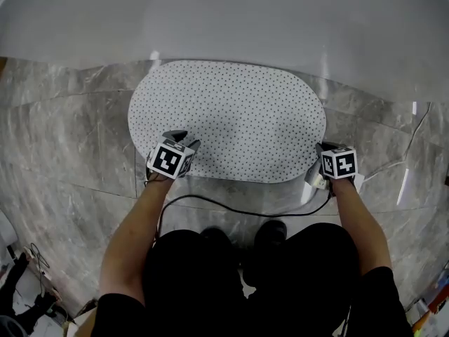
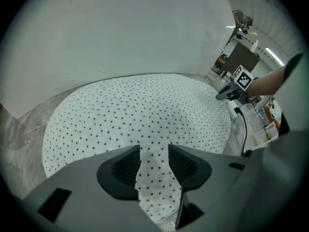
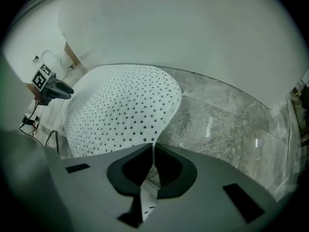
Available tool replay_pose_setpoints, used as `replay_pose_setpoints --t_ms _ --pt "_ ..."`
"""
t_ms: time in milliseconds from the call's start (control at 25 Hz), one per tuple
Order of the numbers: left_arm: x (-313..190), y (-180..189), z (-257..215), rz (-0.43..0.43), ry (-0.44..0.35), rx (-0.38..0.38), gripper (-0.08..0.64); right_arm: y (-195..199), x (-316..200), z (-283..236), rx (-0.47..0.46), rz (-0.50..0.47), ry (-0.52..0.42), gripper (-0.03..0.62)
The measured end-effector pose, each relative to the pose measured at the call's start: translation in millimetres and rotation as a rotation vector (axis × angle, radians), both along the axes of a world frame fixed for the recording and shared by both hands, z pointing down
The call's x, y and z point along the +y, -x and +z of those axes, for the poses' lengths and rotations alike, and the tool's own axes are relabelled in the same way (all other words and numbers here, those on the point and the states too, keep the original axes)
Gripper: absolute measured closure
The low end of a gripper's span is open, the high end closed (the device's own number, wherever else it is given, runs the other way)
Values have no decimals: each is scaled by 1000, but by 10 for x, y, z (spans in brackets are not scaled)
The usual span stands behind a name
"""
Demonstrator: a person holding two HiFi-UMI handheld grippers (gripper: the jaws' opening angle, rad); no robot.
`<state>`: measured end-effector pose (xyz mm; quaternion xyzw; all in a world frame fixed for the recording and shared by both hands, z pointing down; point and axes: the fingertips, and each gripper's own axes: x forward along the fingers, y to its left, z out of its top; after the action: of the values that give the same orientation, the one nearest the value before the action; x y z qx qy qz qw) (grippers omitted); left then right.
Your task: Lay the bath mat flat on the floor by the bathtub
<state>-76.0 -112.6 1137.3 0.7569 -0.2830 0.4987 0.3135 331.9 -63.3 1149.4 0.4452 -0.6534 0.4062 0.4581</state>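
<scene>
Two grips on mat (image 1: 231, 118) near edge: my right claw (image 3: 152, 151) clenched on it, my left claw (image 2: 154, 151) released astride, squaring it by tub (image 1: 224, 20).

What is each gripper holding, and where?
The right gripper pinches the bath mat at its near right edge; the left gripper straddles the near left edge, fingers apart, not clamping.

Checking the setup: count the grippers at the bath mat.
2: left gripper at the near-left edge of the bath mat, jaws apart over it; right gripper shut on its near-right edge. None hidden.
</scene>
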Motion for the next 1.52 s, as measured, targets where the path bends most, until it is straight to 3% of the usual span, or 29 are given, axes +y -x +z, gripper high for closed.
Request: replay_pose_setpoints --t_ms 200,360,560,760,960,1200,1360,1520 --pt "11 -8 99 2 -8 -14 365 -132 80 32 2 12 27 568" --pt "36 -1 194 -20 12 -14 365 -136 99 44 -54 40 34 561" --pt "3 22 153 -32 7 -23 365 -292 99 -27 -6 25 29 437" --pt "-119 7 30 -49 -20 -4 367 -444 185 -159 26 19 19 430" --pt "-163 -105 -58 -62 -18 30 367 -175 315 -160 -58 -69 35 471" --pt "-273 -298 -259 -12 -76 73 371 94 244 -10 87 -349 55 472" --pt "-435 -356 -562 40 -162 91 383 268 284 68 40 -335 126 474" --pt "-447 -395 -655 62 -189 114 390 242 315 157 109 -366 184 474"
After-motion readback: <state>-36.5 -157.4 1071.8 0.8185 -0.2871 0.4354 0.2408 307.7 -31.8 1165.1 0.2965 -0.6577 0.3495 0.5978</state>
